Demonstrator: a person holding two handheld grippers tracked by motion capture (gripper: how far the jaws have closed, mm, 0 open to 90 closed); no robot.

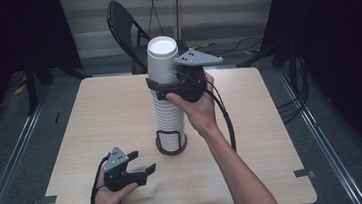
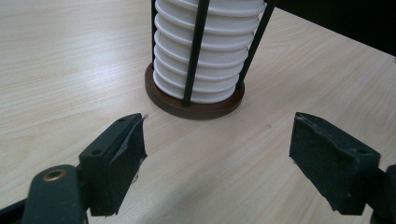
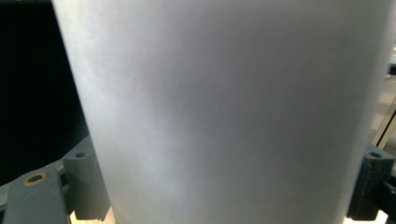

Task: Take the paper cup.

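A tall stack of white paper cups [image 1: 168, 116] stands upside down in a black wire holder with a round brown base [image 1: 172, 147] at the table's middle. My right gripper [image 1: 161, 83] is shut on the topmost cup [image 1: 162, 58], raised at the stack's upper end. In the right gripper view that cup [image 3: 233, 107] spans the whole gap between the jaws of the right gripper [image 3: 229, 189]. My left gripper [image 1: 143, 162] rests open in a hand near the table's front left, aimed at the holder. The left gripper [image 2: 219, 140] holds nothing, and the stack [image 2: 210, 51] and base [image 2: 201, 109] lie just ahead.
The light wooden table [image 1: 253, 140] has a black folding chair [image 1: 126, 27] behind its far edge. Cables lie on the floor at the right [image 1: 294, 96]. Metal floor rails run along both sides of the table.
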